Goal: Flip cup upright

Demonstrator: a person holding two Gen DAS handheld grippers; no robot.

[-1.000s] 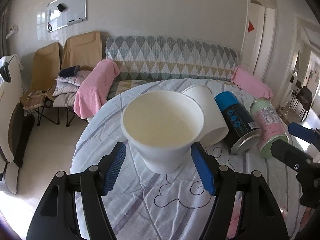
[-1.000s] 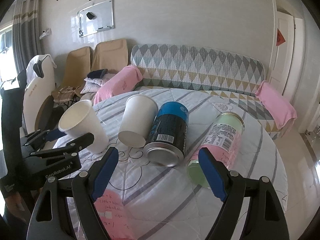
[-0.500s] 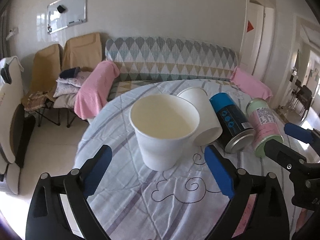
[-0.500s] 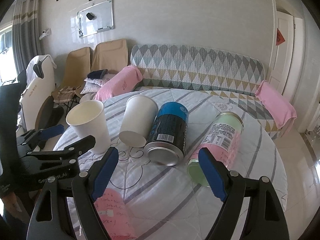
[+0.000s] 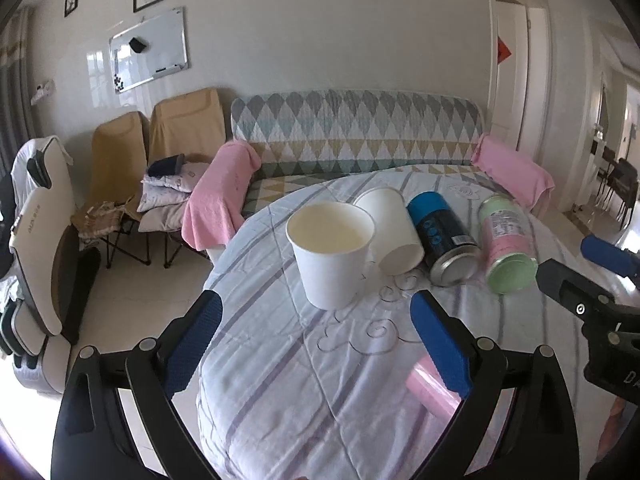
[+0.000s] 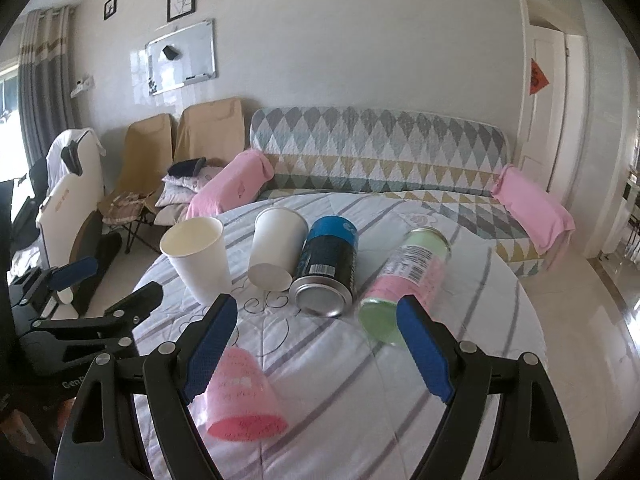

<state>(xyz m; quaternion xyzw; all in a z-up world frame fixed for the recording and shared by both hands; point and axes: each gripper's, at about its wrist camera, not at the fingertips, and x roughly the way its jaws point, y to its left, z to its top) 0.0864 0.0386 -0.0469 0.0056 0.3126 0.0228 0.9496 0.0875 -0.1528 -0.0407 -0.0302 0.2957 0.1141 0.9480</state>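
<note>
White paper cup [image 5: 331, 254] now stands upright, mouth up, near the left edge of the round table [image 5: 360, 400]. A second ago the left gripper [image 5: 316, 340] closed around it; now its jaws are spread wide and it has drawn back, so I judge this flip done. The right gripper [image 6: 316, 344] is spread too and holds nothing. Nearest to it lies a pink cup [image 6: 240, 400] with unreadable writing. Farther, a second white cup [image 6: 276, 254], a blue-black can [image 6: 328, 268] with a barcode, and a pink-green canister [image 6: 404, 284] lie on their sides. "Gen" shows on the left gripper's body.

white cup [image 5: 332, 256], pink cup [image 6: 240, 396], striped tablecloth [image 5: 320, 380]
</note>
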